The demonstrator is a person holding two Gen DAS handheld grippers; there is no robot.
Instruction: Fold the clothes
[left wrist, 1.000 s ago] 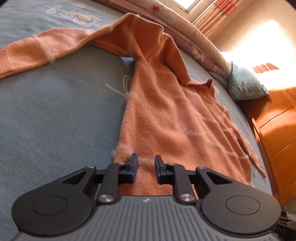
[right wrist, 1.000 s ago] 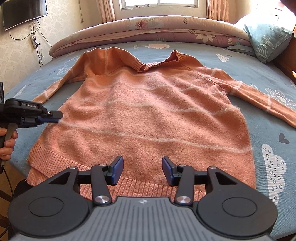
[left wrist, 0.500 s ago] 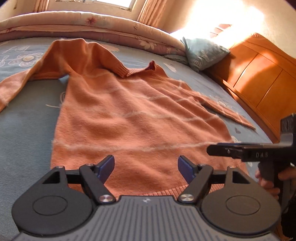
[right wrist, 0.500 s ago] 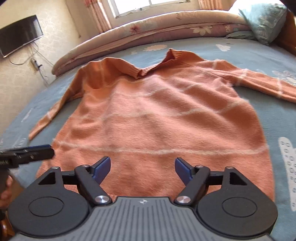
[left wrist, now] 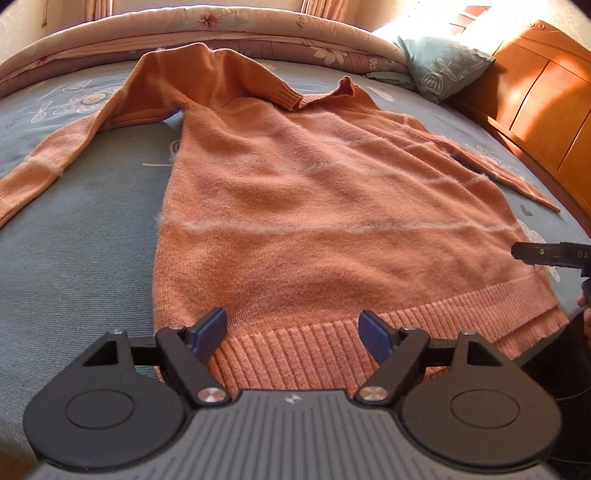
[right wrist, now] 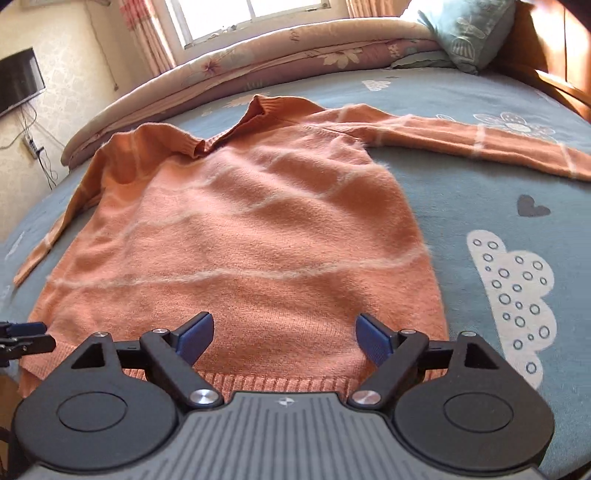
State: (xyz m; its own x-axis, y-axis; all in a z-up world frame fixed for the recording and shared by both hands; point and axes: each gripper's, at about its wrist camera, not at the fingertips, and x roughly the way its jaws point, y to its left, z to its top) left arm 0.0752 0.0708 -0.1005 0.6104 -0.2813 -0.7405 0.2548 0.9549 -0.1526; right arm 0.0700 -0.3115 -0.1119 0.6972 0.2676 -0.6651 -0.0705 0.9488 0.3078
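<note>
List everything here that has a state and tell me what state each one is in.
Orange sweater: spread flat on the bed, unfolded, both sleeves out to the sides.
Sweater collar: rumpled, partly standing up.
Left hand-held gripper: open, jaws just widened, over the ribbed hem, gripping nothing.
Right hand-held gripper: open, jaws just widened, over the hem, gripping nothing.
Wall television: screen dark.
Window curtains: drawn aside.

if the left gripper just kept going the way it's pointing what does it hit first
Most likely the orange sweater, near its ribbed hem. The left gripper is open and angled down at it, nothing in between. Depth is hard to judge.
</note>
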